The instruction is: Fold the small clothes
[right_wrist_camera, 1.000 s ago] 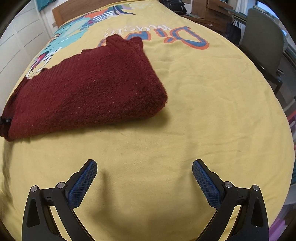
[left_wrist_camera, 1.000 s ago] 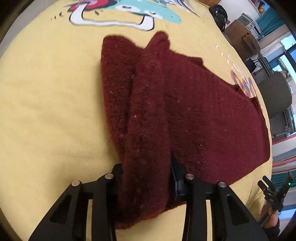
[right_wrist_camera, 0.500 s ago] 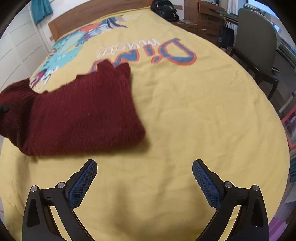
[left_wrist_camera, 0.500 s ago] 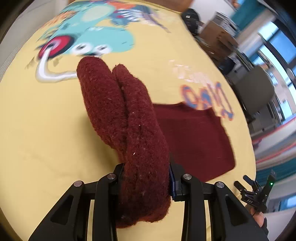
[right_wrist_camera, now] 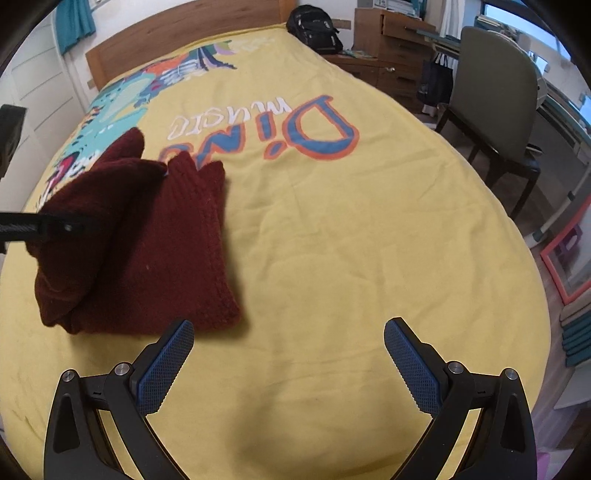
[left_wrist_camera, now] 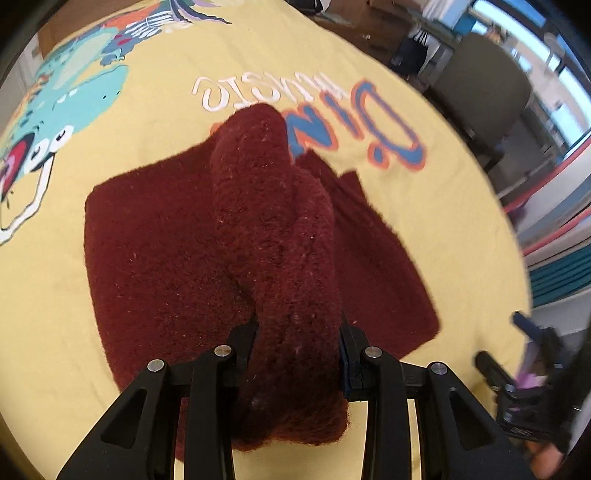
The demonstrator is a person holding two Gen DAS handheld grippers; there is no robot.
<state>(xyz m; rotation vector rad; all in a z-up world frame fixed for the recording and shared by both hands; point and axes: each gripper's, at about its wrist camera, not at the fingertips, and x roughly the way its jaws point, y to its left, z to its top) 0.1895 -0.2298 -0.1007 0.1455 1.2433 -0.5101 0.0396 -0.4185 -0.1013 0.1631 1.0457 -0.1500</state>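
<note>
A dark red knitted garment (left_wrist_camera: 155, 236) lies on the yellow printed bedspread (left_wrist_camera: 155, 110). My left gripper (left_wrist_camera: 297, 354) is shut on a thick bunched edge of it, lifted and carried over the flat part that lies below. In the right wrist view the same garment (right_wrist_camera: 177, 243) sits at the left, with the left gripper's black finger (right_wrist_camera: 40, 223) reaching in from the left edge onto the raised fold. My right gripper (right_wrist_camera: 288, 336) stands open above bare bedspread, to the right of the garment's near corner, with nothing between its blue pads (right_wrist_camera: 166, 365).
The bedspread (right_wrist_camera: 351, 229) carries a dinosaur print and large lettering. A wooden headboard (right_wrist_camera: 177, 44), a black backpack (right_wrist_camera: 314, 26), a wooden desk (right_wrist_camera: 388, 40) and a grey chair (right_wrist_camera: 498, 96) stand at the far and right sides. Stacked teal items (right_wrist_camera: 576, 332) sit right of the bed.
My left gripper has carried the gripped edge across, so the garment now lies doubled over itself. The right gripper rose a little and stayed open.
</note>
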